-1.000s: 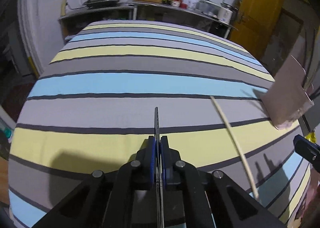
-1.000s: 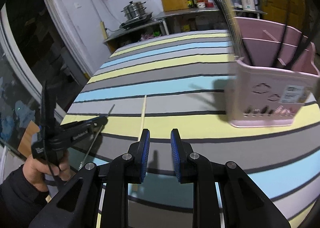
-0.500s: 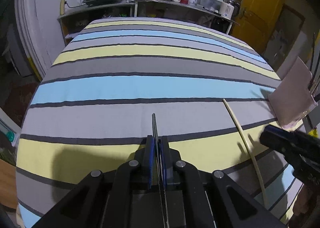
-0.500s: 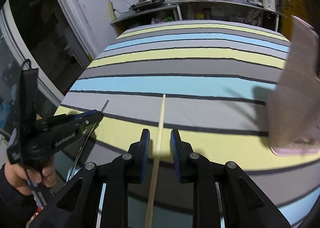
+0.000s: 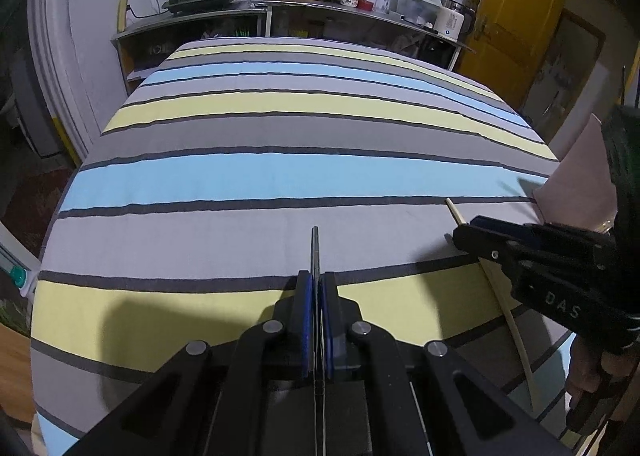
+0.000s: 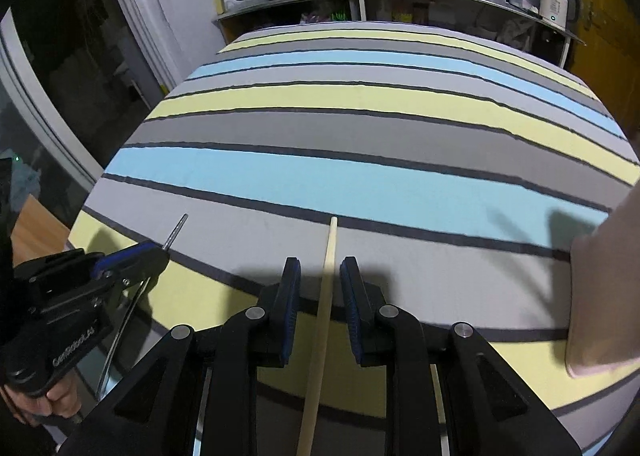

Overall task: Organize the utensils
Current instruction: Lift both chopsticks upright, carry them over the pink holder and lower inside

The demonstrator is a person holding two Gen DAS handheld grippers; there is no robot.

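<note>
A thin metal utensil [image 5: 315, 246] sticks out forward from my left gripper [image 5: 316, 282], which is shut on it above the striped tablecloth. From the right wrist view, the same left gripper [image 6: 134, 258] hangs at the left with the metal utensil's tip [image 6: 177, 228] showing. A pale wooden chopstick [image 6: 330, 242] lies on the cloth, pointing away. My right gripper [image 6: 320, 270] straddles it, jaws closing, with a gap still on each side of the stick. In the left wrist view the right gripper [image 5: 474, 234] covers part of the chopstick [image 5: 455, 211].
A pink utensil holder [image 5: 580, 175] stands at the table's right side and shows as a blurred wall [image 6: 600, 288] in the right wrist view. Behind the table [image 6: 360, 127] a steel counter [image 5: 360, 9] carries pots, bottles and a kettle. A yellow door is at the far right.
My right gripper has swung left away from the pink holder and sunk over the chopstick, and its jaws have narrowed. The left gripper has kept still with the metal utensil.
</note>
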